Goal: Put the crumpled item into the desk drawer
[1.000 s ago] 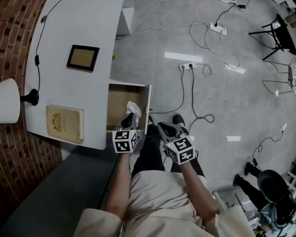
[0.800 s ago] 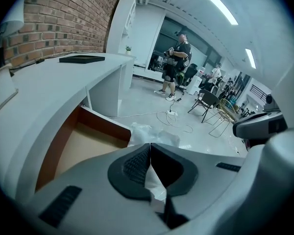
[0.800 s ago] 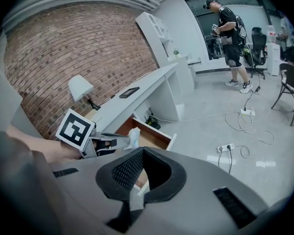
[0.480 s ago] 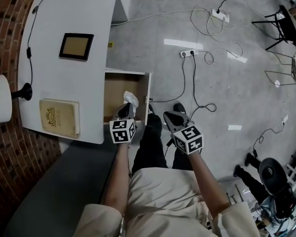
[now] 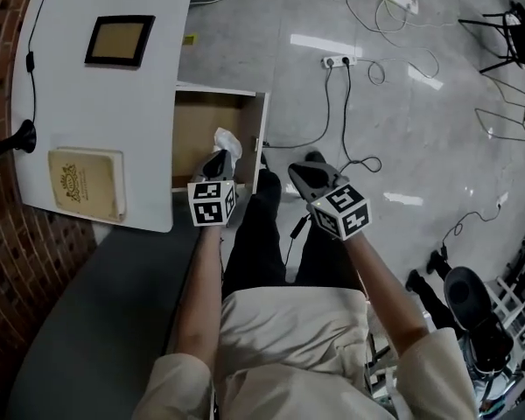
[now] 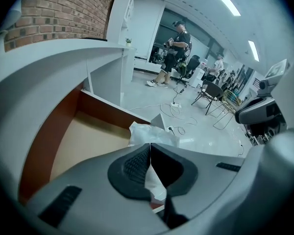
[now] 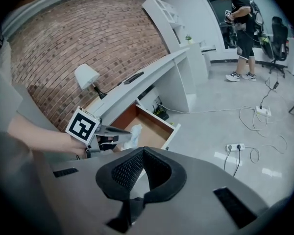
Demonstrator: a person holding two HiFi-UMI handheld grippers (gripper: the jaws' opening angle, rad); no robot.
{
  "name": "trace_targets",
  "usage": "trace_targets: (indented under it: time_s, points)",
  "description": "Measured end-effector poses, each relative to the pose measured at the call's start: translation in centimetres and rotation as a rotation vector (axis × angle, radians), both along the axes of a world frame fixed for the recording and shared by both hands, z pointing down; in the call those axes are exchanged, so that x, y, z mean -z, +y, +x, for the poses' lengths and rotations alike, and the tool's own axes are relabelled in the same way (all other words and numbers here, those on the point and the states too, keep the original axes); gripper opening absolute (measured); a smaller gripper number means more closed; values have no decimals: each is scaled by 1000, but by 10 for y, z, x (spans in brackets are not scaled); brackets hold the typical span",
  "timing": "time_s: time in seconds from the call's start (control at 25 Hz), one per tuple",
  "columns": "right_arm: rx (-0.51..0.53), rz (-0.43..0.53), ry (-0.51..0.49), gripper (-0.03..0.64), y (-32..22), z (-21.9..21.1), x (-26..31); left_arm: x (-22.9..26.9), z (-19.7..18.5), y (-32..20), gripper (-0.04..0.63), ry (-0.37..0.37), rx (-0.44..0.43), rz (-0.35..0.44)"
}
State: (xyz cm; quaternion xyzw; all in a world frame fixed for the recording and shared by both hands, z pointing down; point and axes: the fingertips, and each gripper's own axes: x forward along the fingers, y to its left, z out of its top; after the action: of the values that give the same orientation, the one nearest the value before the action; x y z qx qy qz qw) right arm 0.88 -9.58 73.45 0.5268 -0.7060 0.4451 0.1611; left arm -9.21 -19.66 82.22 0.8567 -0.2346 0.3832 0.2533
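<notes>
— Where is the crumpled item (image 5: 228,140) held?
— Between the clamped jaws of the left gripper (image 5: 217,158), poking out ahead of them; the open drawer (image 5: 195,121) lies just ahead and below.
— And the right gripper (image 5: 299,171)?
— Closed on nothing, held farther from the drawer.

The head view looks steeply down from above the person (image 5: 280,339) onto the desk (image 5: 140,147), its open drawer (image 5: 197,125) and the floor (image 5: 402,103). The left gripper view sits close over that drawer, facing the far room. The right gripper view looks leftward at the same drawer from farther off.
</notes>
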Motion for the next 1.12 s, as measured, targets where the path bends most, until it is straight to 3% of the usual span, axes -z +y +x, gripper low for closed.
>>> trace_targets:
  time_s: [0.6,0.92,1.12]
  points:
    - [162,2,-27,25,-33,-8,-13,2,-11,3,18,-17,61,31]
    - [145,1,-36,25,-36,-9,-30,-12,-11,-5,18,-26,65,38]
    - [193,-17,-46,25,-31,-24,-43,-28,-19,-2,18,-51,66,22]
